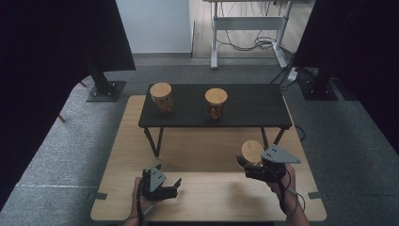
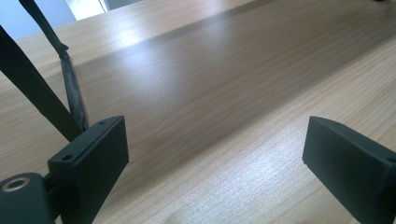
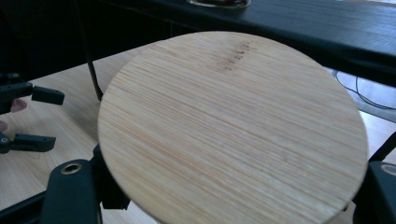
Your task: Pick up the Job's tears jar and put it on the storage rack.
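A jar with a round bamboo lid [image 3: 233,130] was held clamped between the jaws of the right gripper [image 1: 256,165], above the right part of the wooden table [image 1: 207,197]. The left gripper [image 1: 171,187] was kept low over the table's near left, its jaws spread apart with nothing between them.

Left tongs [image 1: 176,184] gape wide and empty; right tongs [image 1: 244,165] are clamped nearly closed.
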The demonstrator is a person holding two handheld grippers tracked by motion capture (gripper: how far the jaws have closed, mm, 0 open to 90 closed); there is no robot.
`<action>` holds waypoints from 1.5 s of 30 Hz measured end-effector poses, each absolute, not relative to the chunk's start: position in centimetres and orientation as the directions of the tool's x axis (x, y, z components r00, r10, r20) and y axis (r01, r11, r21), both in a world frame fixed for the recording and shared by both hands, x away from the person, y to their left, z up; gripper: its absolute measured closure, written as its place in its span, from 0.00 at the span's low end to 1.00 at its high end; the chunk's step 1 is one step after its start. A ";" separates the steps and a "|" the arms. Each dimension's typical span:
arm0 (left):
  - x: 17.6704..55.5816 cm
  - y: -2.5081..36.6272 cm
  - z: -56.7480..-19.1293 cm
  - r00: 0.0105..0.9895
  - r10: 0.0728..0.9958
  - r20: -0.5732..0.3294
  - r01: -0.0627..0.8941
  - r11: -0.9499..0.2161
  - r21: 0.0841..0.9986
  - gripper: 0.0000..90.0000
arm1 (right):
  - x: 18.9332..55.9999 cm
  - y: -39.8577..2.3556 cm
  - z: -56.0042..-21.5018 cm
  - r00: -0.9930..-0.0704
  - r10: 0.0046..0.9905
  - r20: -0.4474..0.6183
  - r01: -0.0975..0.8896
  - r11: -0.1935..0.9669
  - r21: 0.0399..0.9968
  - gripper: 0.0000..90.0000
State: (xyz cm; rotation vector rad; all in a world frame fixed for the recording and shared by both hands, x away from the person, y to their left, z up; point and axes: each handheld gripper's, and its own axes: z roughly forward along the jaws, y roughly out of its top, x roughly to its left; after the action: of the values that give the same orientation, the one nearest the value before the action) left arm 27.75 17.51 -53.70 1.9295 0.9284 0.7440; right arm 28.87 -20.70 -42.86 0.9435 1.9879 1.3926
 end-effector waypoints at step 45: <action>27.7 17.3 -53.8 0.553 0.820 0.145 0.322 -0.371 0.871 0.07 | 30.7 -20.4 -39.2 -0.649 0.758 -0.066 0.204 0.257 0.944 0.27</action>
State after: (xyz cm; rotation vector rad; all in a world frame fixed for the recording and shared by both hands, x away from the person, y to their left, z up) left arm 27.74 17.33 -53.85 1.9366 0.9243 0.7394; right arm 30.69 -20.38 -39.20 0.8694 2.0140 1.3955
